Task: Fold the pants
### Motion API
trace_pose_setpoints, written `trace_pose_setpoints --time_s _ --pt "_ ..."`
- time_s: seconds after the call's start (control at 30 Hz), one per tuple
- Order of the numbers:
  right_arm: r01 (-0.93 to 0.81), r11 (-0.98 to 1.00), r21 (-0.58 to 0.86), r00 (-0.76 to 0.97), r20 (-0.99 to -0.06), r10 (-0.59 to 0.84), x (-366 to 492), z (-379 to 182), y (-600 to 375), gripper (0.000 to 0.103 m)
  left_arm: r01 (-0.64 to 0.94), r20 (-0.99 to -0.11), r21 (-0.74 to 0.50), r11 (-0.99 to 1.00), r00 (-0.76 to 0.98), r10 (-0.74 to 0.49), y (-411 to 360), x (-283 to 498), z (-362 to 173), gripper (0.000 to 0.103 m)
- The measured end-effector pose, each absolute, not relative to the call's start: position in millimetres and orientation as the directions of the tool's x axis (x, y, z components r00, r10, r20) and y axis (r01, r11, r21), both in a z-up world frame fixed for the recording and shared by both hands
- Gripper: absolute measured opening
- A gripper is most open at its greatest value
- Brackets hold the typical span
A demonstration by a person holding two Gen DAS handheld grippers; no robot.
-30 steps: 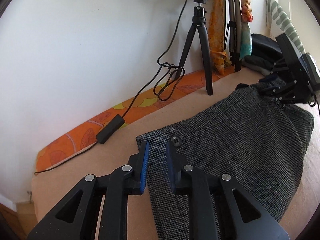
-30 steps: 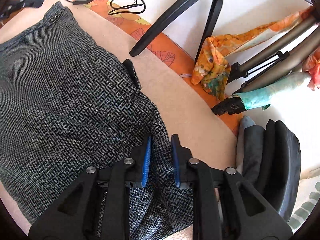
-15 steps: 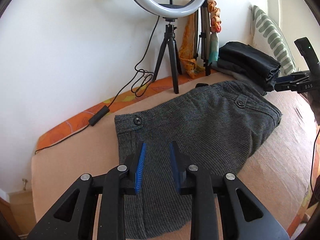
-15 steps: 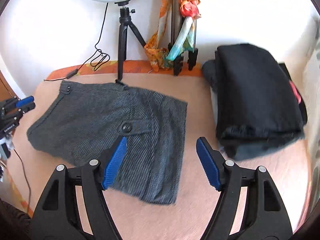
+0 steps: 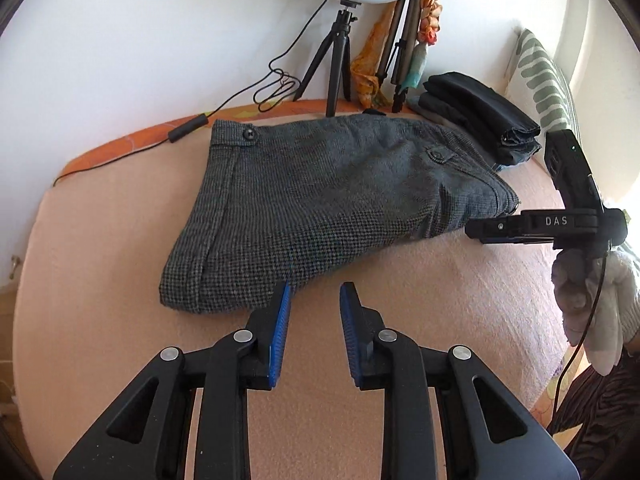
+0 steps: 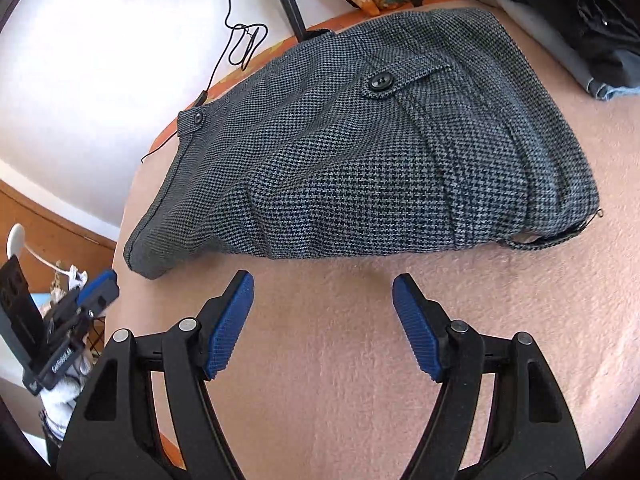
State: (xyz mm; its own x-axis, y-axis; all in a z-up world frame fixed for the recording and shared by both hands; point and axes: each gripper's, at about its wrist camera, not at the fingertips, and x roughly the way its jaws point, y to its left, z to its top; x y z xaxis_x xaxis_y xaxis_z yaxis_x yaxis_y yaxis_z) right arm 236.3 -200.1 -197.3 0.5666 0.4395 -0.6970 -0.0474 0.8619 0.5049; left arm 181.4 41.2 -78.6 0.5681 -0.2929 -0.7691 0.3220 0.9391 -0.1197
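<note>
Pants [image 5: 320, 200], grey houndstooth, folded into a compact bundle on the pink bed cover [image 5: 400, 288]; shown from both wrist cameras.

Nearest, left gripper [image 5: 314, 300]: blue pads parted to a narrow gap, empty, hovering just short of the bundle's near edge, left pad almost at the cloth. Right gripper [image 6: 322, 286]: spread wide, empty, near edge of the bundle lying just ahead of both tips.

Directly ahead: thick woven fabric, likely medium-weight, soft yet with enough body to hold a crease; surface textured, unlikely to slip between ribbed pads. Slight puffing along the fold nearest the right gripper, suggesting trapped slack. Best hold judged to be the doubled edges or corners, all layers pinched together; button [image 6: 378, 82] and pocket flap better avoided as bulky points. Loose hem strip [image 6: 540, 242] ahead-right of the right gripper, liable to trail.

Farther ahead: waistband button [image 5: 249, 134], dark folded clothes [image 5: 480, 116] beyond and to the right, ring light tripod [image 5: 340, 52] against the wall.
</note>
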Motion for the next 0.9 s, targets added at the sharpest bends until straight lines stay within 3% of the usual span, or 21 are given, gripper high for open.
trace_pose_setpoints --time_s 0.27,0.63,0.7,0.77,0.9 --pt "-0.107 0.903 0.416 0.637 -0.669 0.383 246.3 -194.3 -169.4 0.077 0.225 -0.807 -0.180 0.958 0.523 -0.275 55.3 202.6 -116.1 0.023" --pt "-0.165 0.843 0.512 0.659 -0.578 0.480 261.4 -193.8 -167.0 0.076 0.211 -0.768 -0.160 0.964 0.586 -0.256 55.9 232.9 -98.8 0.023" --pt "-0.189 0.790 0.583 0.613 -0.558 0.559 265.9 -193.3 -168.4 0.051 0.205 -0.761 -0.168 0.964 0.595 -0.259 57.5 235.2 -94.8 0.023" --pt "-0.196 0.738 0.646 0.585 -0.527 0.617 268.5 -187.3 -172.1 0.033 0.206 -0.750 -0.161 0.965 0.611 -0.255 58.6 235.1 -88.5 0.023" --pt "-0.236 0.600 0.765 0.580 -0.385 0.718 263.0 -159.4 -188.7 0.021 0.188 -0.712 -0.130 0.974 0.666 -0.223 63.9 231.4 -70.2 0.023"
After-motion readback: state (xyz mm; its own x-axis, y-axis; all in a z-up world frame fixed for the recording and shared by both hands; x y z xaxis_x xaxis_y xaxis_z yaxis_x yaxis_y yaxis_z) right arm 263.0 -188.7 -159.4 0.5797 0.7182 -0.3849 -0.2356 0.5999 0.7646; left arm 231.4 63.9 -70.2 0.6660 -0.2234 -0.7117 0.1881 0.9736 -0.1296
